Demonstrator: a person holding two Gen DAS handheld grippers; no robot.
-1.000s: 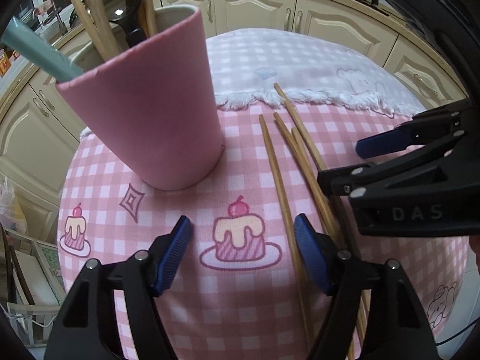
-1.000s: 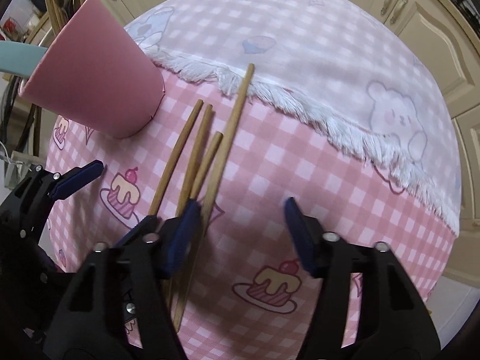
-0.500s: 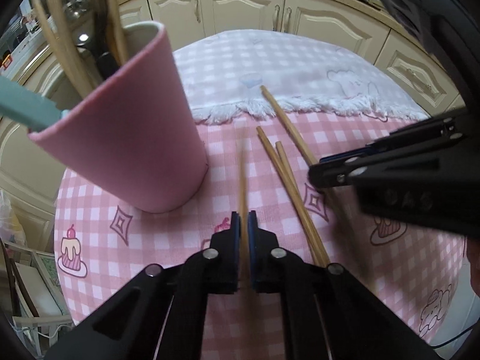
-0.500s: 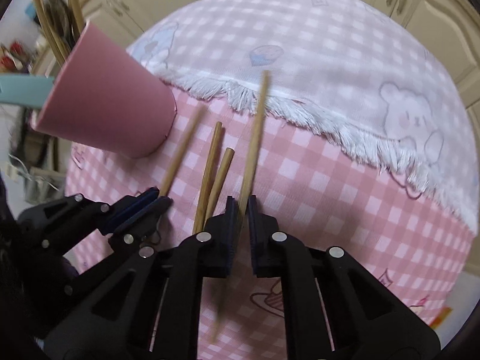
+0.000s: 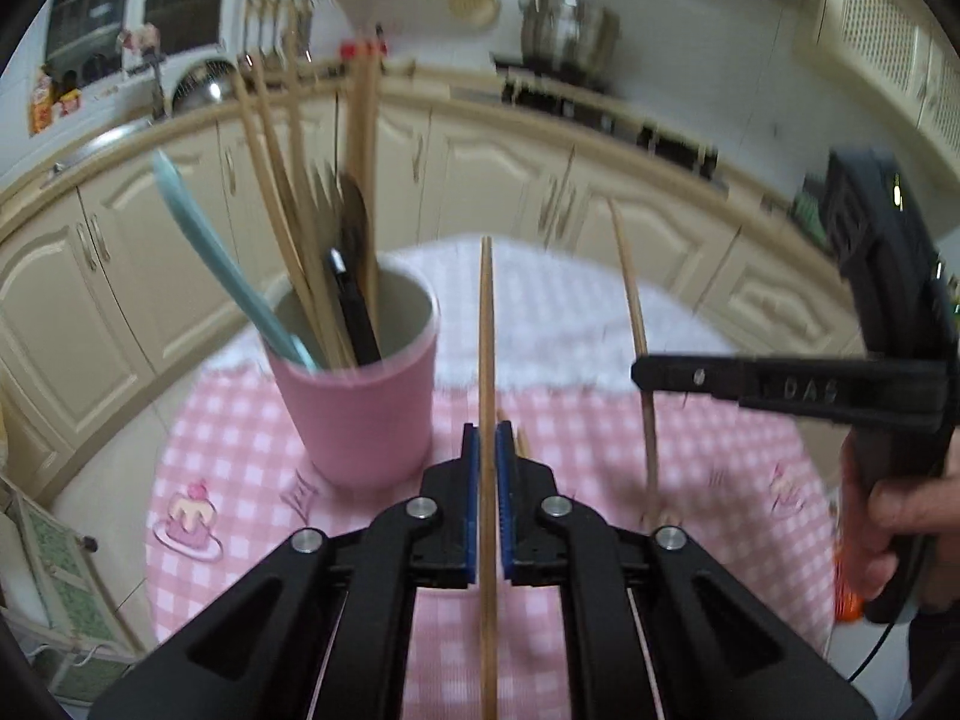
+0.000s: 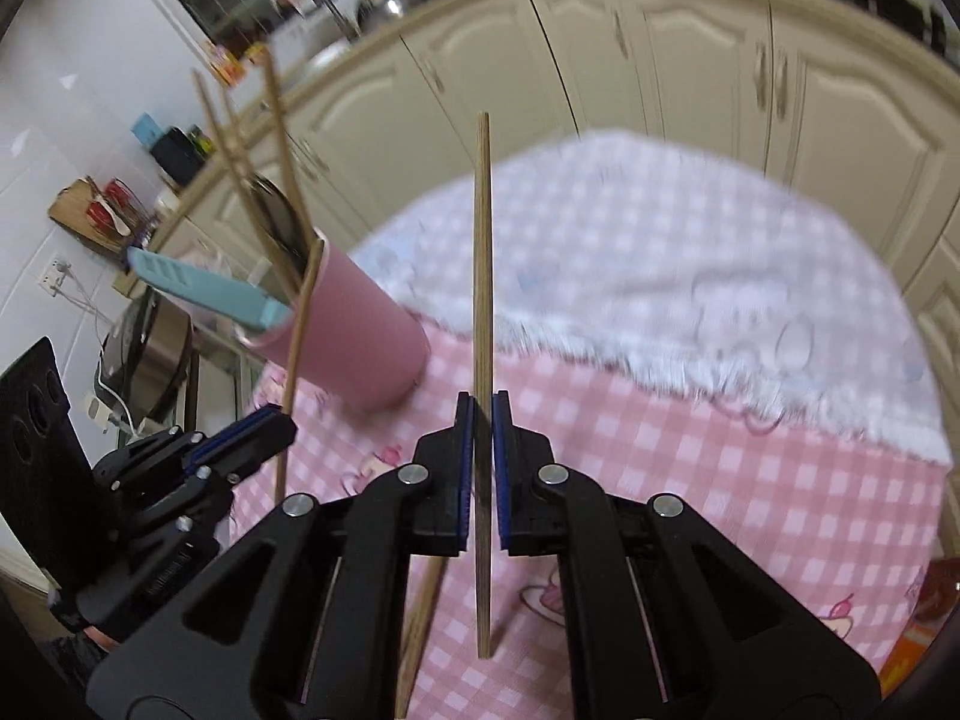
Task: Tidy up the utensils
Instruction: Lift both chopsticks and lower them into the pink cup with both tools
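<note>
Where half a second earlier both grippers were clamped on chopsticks lying flat on the cloth, each stick was now lifted clear and stood nearly upright. The left gripper point(image 5: 486, 462) was closed tight on one chopstick point(image 5: 486, 348), which ran up between its pads and also trailed below them. The right gripper point(image 6: 482, 432) was likewise pinched on a second chopstick point(image 6: 482, 252), its lower end hanging free beneath the fingers. The cup point(image 5: 366, 414), already holding chopsticks, a teal spoon point(image 5: 222, 276) and a dark utensil, stood just left of and ahead of the left gripper; from the right gripper it sat farther left, beyond the other tool. Two more sticks point(image 6: 420, 618) seemed to lie on the cloth point(image 6: 750, 480) below the right gripper, though blur made the count uncertain. Judging from this, the pick-up was done and the carry had begun: both sticks needed tipping over the cup's rim and releasing, with the left one closer to the drop.
</note>
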